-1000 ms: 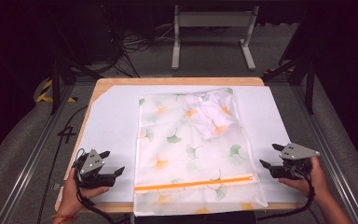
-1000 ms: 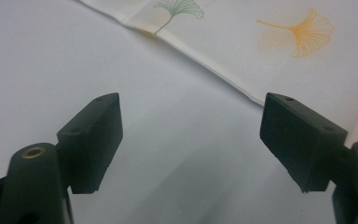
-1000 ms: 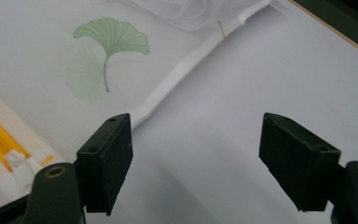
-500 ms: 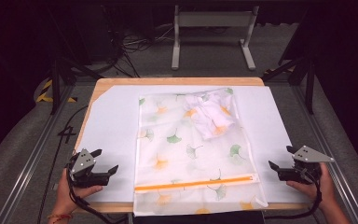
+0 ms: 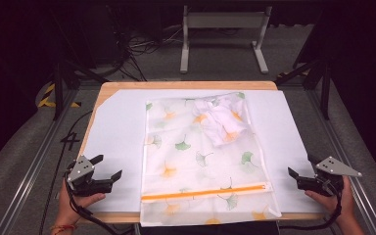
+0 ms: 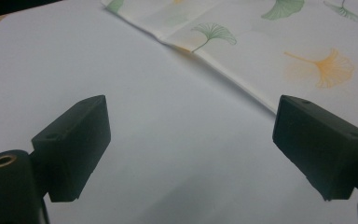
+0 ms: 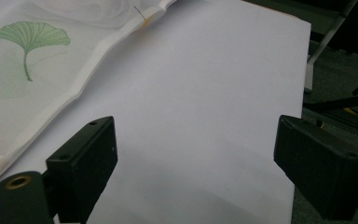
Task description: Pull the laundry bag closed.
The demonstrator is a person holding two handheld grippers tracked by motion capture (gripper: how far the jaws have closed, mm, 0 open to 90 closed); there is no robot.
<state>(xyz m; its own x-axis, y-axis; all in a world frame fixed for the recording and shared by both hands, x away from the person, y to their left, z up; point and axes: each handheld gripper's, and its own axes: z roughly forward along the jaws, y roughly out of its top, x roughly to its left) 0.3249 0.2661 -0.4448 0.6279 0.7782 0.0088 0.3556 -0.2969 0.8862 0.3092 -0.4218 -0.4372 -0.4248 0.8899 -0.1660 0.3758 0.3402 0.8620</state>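
Both wide and empty: left hand-held gripper (image 5: pixel 108 167) and right hand-held gripper (image 5: pixel 301 166), over bare white sheet (image 5: pixel 117 127) margins. Between them, flat leaf-printed mesh bag (image 5: pixel 200 166), orange zipper (image 5: pixel 206 192) nearest, white garment (image 5: pixel 223 120) inside, far end.

left tongs (image 5: pixel 106 167) drew back toward table's near-left corner | right tongs (image 5: pixel 298 167) drew back, outward off the sheet's right edge

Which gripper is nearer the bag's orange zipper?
The left gripper: it sits just off the zipper's left end on the mesh bag; the right gripper stands farther off.
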